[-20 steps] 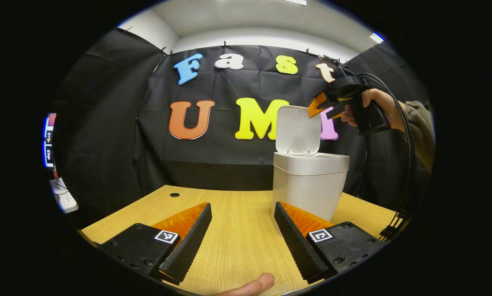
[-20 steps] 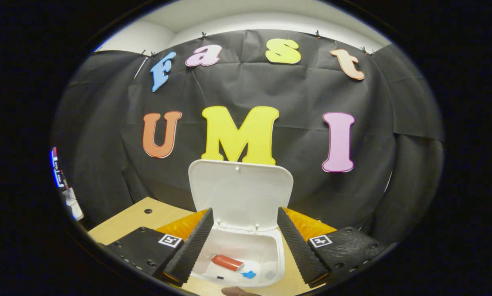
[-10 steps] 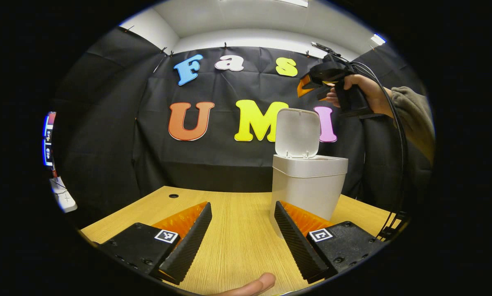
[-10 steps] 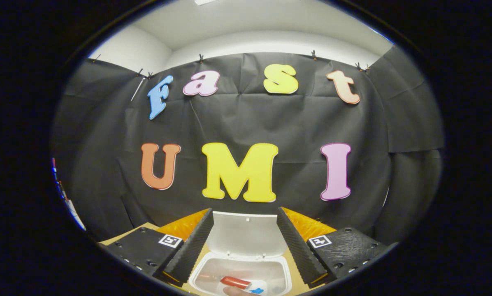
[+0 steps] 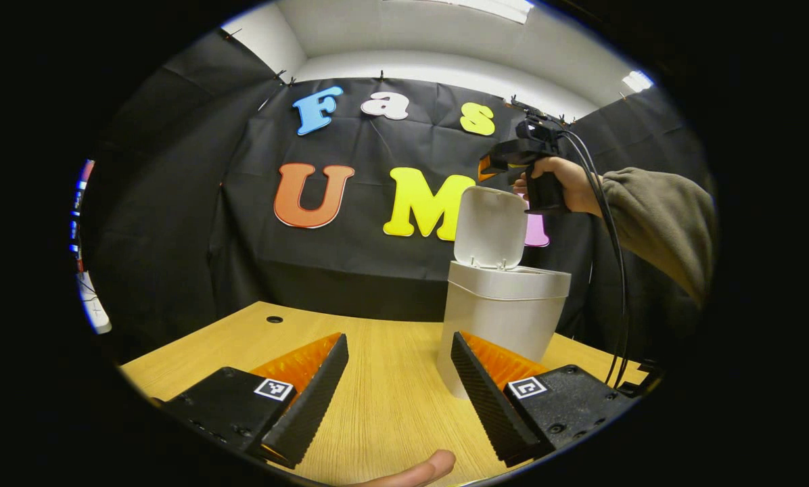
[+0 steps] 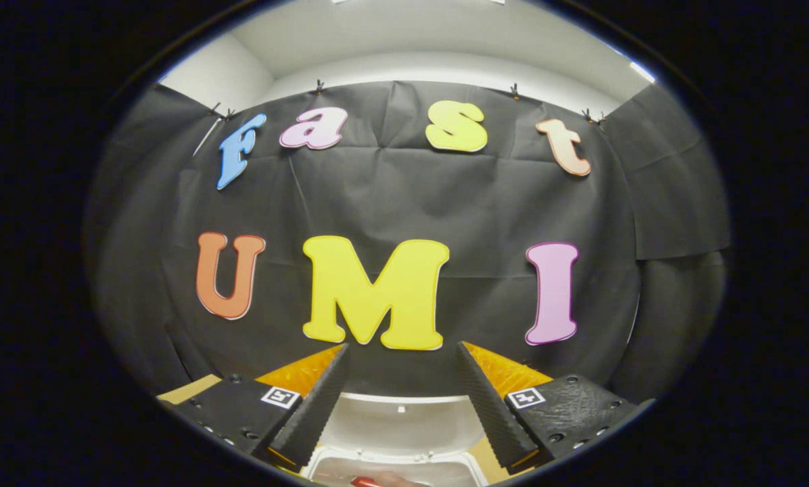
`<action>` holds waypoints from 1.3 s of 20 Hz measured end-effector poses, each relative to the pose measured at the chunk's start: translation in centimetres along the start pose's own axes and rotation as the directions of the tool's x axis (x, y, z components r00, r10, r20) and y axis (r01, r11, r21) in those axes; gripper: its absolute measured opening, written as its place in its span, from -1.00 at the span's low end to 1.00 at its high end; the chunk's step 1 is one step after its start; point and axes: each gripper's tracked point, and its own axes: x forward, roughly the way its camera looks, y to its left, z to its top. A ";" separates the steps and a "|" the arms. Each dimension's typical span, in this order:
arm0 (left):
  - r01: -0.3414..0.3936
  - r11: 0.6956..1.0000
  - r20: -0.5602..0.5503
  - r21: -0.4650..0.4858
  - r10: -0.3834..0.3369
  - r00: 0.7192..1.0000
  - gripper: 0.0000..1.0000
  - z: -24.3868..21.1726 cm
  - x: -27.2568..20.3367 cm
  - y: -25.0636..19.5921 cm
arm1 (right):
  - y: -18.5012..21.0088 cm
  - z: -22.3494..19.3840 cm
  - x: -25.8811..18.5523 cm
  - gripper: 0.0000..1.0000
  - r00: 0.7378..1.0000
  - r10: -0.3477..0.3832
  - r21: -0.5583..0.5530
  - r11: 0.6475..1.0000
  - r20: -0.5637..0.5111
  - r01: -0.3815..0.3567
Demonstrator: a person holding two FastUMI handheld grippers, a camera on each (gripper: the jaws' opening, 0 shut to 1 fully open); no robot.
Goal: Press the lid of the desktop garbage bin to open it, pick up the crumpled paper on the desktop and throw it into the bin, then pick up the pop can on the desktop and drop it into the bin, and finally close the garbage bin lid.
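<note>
Bin open on the surface, both your grippers empty.

Left gripper view: your left gripper hangs spread and empty just before the bin, whose lid stands upright; your right gripper hovers above it. Right gripper view: the right gripper gapes over the lid, the can's edge below.

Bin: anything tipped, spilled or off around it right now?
Nothing stands out. The bin stands upright on the table, its lid up and open. The right gripper is held above the lid, apart from it.
</note>
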 end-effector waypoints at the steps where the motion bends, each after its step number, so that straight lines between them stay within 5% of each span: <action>1: -0.006 1.000 -0.004 -0.004 0.006 1.000 0.99 -0.2 0.1 0.3 | 0.0 -0.1 0.5 0.89 1.000 -0.005 -0.012 1.000 -0.009 0.005; 13: -0.027 1.000 -0.009 0.016 0.027 1.000 0.98 -1.0 0.6 0.2 | 0.7 -3.2 -0.5 0.97 0.988 0.110 0.037 0.994 -0.112 -0.106; 23: -0.089 0.988 0.044 0.127 0.084 0.996 0.87 1.2 -1.5 -0.9 | 1.2 -7.2 -7.4 0.85 0.982 0.100 0.004 0.995 -0.158 -0.101; 26: -0.110 0.989 0.065 0.102 0.104 0.992 0.97 1.7 -1.5 -1.0 | 1.7 -10.7 -8.3 0.87 0.967 0.090 -0.032 0.994 -0.238 -0.100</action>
